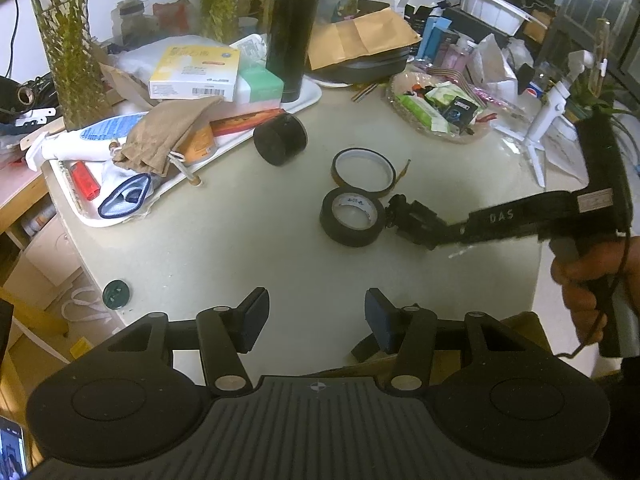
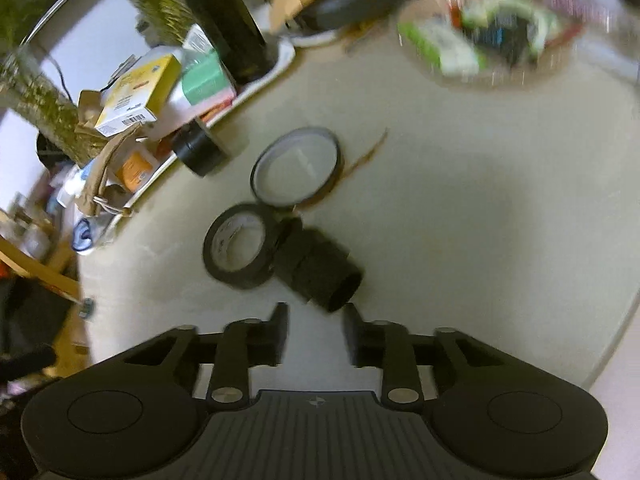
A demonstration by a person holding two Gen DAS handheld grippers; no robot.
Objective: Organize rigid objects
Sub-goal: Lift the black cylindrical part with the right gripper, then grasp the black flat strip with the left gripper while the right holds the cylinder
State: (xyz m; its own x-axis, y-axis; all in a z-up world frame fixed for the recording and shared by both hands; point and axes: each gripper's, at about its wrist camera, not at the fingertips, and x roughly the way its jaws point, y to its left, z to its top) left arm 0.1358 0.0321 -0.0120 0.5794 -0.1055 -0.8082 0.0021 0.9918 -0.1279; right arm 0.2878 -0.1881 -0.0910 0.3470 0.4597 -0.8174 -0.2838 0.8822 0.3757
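My left hand-held gripper [image 1: 316, 316] hovers half-open, empty. My right hand-held gripper [image 2: 316, 334] is narrow, empty, near a black cylinder [image 2: 320, 270] touching tape [image 2: 240, 252] on the counter [image 1: 240, 248]. The tray [image 1: 308, 98] holds boxes and a flask [image 1: 290, 36].

Pale table [image 1: 224, 248]: tape rolls [image 1: 352, 218], tray [image 1: 308, 98], bowl [image 1: 476, 134].

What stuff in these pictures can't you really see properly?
- Snack bowl: smeared by motion blur in the right wrist view, so its contents are unreadable.
- Writing inside the black tape roll: too small to read in the left wrist view.
- Black cylinder beside that roll: dark and blurred, so what it is stays unclear.
- Phone screen: cut off by the left wrist view's corner.
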